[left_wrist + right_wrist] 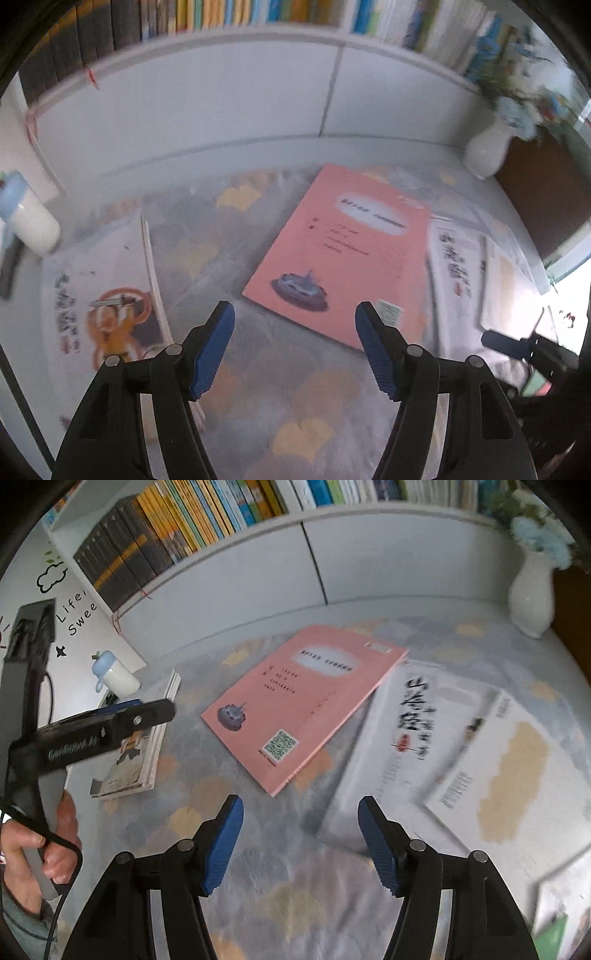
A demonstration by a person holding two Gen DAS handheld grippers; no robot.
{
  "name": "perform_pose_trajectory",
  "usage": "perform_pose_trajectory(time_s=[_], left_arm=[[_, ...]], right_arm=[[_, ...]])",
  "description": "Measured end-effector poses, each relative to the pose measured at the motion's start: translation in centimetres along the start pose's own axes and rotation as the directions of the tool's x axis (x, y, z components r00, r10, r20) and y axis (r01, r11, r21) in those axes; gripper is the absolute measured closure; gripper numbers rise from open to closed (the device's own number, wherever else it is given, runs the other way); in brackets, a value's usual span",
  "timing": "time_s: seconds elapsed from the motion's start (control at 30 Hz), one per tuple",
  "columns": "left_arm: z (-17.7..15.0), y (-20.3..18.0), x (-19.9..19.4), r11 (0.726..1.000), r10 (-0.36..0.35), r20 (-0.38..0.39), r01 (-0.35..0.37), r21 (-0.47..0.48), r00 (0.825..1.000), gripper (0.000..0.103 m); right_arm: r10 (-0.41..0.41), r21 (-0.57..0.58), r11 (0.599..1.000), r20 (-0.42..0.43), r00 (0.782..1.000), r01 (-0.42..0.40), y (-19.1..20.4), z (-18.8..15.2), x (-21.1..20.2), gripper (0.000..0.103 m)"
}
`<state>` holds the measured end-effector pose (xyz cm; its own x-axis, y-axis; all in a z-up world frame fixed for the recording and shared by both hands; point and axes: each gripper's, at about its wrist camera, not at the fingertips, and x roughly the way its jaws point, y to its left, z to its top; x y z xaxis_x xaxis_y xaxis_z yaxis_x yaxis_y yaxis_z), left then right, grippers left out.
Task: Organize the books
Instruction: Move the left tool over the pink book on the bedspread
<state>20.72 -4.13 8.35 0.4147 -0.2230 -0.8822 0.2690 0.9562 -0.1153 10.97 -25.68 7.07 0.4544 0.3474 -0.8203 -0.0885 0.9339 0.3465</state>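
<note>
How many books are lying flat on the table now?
5, at least: a small stack at left, counted as one; the pink book in the middle; two white books at right; one green-cornered book cut off by the edge.

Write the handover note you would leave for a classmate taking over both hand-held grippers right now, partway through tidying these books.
Left hand-held gripper: open, empty, above the tablecloth near the pink book.
Right hand-held gripper: open, empty, by the white calligraphy book.
Books: small stack at left by the bottle; pink book in the middle, overlapping the white one; cream-cover book at right.
Done: apparently the left stack.
Left: gather the three loose books.
</note>
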Motion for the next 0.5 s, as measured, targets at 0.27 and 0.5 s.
perform_pose_trajectory(time_s=[0.27, 0.5], left_arm=[[2.7, 1.8, 6.5, 1.0, -0.025, -0.087, 0.024, -0.02, 0.996, 0.061], [3.1, 1.5, 8.9, 0.999, -0.048, -0.097, 0.049, 0.01, 0.994, 0.06]], right_arm=[[0.022, 0.111, 0.994, -0.064, 0.998, -0.015, -1.6, 2.1, 6.1, 0.05], [0.028, 0.095, 0.995, -0.049, 0.998, -0.023, -1.5, 3.0, 8.0, 0.052]])
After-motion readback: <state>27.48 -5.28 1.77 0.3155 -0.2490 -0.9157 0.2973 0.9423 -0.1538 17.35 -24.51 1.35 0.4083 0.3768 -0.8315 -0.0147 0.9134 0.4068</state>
